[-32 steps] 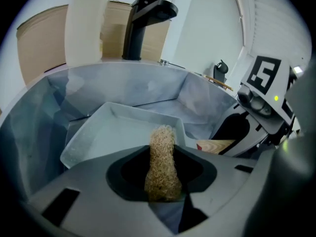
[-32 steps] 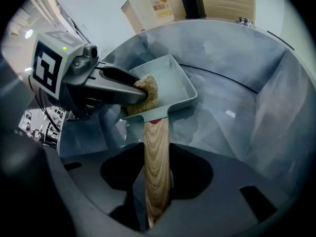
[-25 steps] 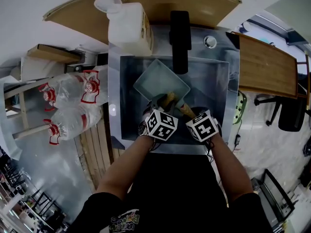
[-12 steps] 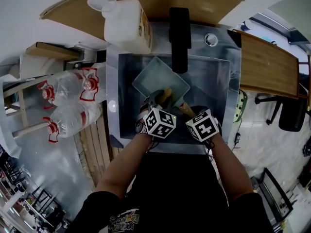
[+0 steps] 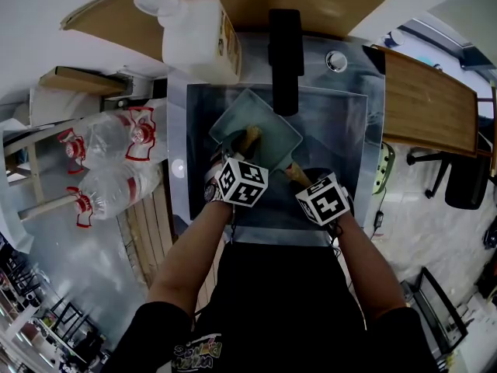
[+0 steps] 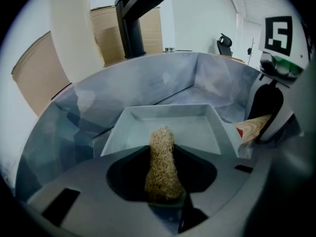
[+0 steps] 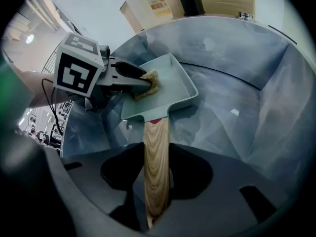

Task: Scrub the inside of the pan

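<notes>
A pale grey-green square pan [image 5: 268, 123] lies tilted in the steel sink [image 5: 345, 142]. My right gripper [image 5: 301, 179] is shut on its wooden handle [image 7: 156, 164], which runs straight out between the jaws to the pan [image 7: 174, 85]. My left gripper [image 5: 237, 148] is shut on a tan fibrous scrubber [image 6: 162, 164], whose tip rests inside the pan [image 6: 197, 127] near its left side. In the right gripper view the left gripper [image 7: 129, 83] presses the scrubber [image 7: 151, 83] against the pan's near-left corner.
A black faucet [image 5: 285, 49] overhangs the sink's far side above the pan. A white jug [image 5: 198, 37] stands at the sink's back left corner. Large plastic bottles [image 5: 116, 142] lie left of the sink; a wooden counter [image 5: 423, 103] lies to the right.
My left gripper has slid the scrubber up and to the left across the pan in the head view. The right gripper and the handle have stayed in place.
</notes>
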A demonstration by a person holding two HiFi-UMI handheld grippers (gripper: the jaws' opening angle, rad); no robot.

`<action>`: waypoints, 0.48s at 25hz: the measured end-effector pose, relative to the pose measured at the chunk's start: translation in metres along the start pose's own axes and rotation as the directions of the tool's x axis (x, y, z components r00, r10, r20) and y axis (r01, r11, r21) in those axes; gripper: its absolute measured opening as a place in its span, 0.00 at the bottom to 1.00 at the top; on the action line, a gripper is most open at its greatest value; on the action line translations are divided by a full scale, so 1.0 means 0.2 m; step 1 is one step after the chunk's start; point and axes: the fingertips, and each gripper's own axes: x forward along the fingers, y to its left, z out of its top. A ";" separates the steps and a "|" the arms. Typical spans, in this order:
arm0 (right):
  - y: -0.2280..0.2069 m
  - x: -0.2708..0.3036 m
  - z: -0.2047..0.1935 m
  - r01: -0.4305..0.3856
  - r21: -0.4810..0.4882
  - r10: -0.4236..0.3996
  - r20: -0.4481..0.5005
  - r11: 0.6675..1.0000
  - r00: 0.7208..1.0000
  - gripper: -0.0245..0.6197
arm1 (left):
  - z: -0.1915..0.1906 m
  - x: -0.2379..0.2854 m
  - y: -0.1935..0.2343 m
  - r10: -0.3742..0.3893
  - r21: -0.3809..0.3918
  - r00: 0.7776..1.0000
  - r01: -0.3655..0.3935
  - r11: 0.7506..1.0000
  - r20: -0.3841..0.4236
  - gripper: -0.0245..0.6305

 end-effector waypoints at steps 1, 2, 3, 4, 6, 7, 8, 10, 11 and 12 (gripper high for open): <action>0.00 0.00 0.00 -0.003 0.003 0.003 0.001 1.000 1.000 0.29 | 0.00 0.01 0.02 0.007 -0.003 1.000 -0.007 1.000 -0.002 0.26; 0.00 0.01 0.00 -0.005 0.005 0.005 0.001 1.000 1.000 0.29 | 0.00 0.01 0.05 0.014 -0.006 1.000 -0.014 1.000 -0.005 0.26; 0.00 0.01 0.00 -0.005 0.007 0.005 0.001 1.000 1.000 0.29 | 0.00 0.02 0.07 0.021 -0.009 1.000 -0.021 1.000 -0.007 0.26; 0.00 0.01 0.00 -0.006 0.008 0.006 0.001 1.000 1.000 0.29 | 0.00 0.02 0.09 0.028 -0.012 1.000 -0.029 1.000 -0.008 0.26; 0.00 0.01 0.00 -0.006 0.010 0.006 0.000 1.000 1.000 0.29 | 0.00 0.02 0.13 0.044 -0.016 0.999 -0.044 0.999 -0.012 0.26; 0.00 0.01 0.00 -0.007 0.010 0.007 0.001 1.000 1.000 0.29 | 0.00 0.02 0.14 0.053 -0.016 0.999 -0.053 0.998 -0.014 0.26; 0.00 0.01 0.00 -0.009 0.010 0.009 0.001 1.000 1.000 0.29 | 0.00 0.02 0.16 0.062 -0.014 0.998 -0.062 0.998 -0.016 0.26; 0.00 0.01 0.00 -0.013 0.012 0.013 0.001 1.000 1.000 0.29 | 0.00 0.03 0.20 0.079 -0.007 0.997 -0.079 0.997 -0.020 0.26; 0.00 0.01 0.00 -0.014 0.014 0.014 0.002 1.000 1.000 0.29 | 0.00 0.03 0.22 0.088 -0.003 0.996 -0.088 0.996 -0.021 0.26; 0.00 0.01 0.00 -0.015 0.016 0.015 0.001 1.000 1.000 0.29 | 0.00 0.03 0.23 0.096 0.000 0.995 -0.096 0.995 -0.023 0.26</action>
